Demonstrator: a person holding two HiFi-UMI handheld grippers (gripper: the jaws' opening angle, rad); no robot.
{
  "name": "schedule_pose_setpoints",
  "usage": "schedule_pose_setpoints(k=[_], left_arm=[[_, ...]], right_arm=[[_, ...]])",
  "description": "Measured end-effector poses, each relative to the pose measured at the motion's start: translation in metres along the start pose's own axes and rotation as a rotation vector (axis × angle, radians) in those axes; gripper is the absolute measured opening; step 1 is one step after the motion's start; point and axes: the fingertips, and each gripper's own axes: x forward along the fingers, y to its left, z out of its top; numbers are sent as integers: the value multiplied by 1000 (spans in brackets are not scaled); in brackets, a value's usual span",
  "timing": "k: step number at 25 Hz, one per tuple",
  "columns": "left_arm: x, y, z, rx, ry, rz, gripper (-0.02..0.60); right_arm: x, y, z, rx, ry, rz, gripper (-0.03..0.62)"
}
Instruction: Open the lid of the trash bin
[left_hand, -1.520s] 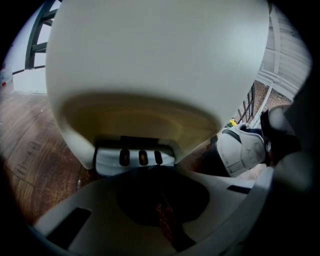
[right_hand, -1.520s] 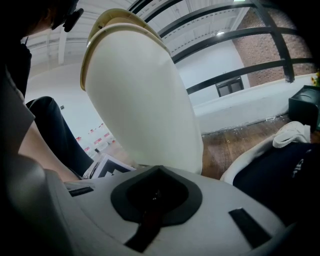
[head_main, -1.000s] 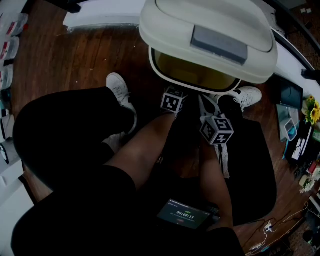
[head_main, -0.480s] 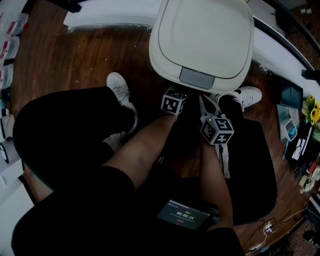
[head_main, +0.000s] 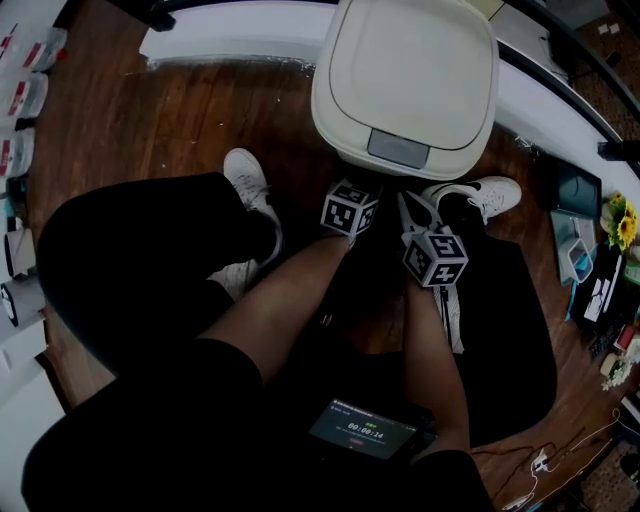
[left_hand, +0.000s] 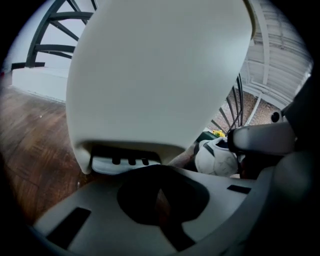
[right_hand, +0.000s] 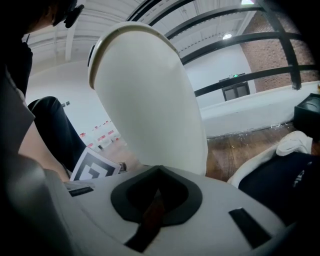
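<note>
cream plastic trash bin stands on the brown wood floor, its lid down flat (grey latch panel faces the person). left claw and right claw are both pinched closed on nothing, just beside the bin's front.

Dressed in black trousers and short black sleeves, the person wears white shoes beyond a small dark screen with a green readout: a plain left sneaker and a right sneaker with a dark mark on its side. Between the screen and the shoes, the left cube and right cube carry black-and-white square markers. The left gripper and right gripper are pale grey moulded shells, each with a dark rounded hollow split by a narrow seam and flanked by dark rectangular slots.
</note>
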Motion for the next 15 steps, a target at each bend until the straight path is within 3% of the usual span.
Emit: schedule_pose_setpoints(k=[6,12,15], left_arm=[[-56,-24,25,94,-69,-26,34],[-121,-62,67,289,-136,-116,35],[-160,-76,89,316,-198,-139,35]], right_arm=[[-17,27,15,-69,-12,28,20],[-43,70,47,-137,-90,88,20],[-62,94,65,-180,-135,104,20]])
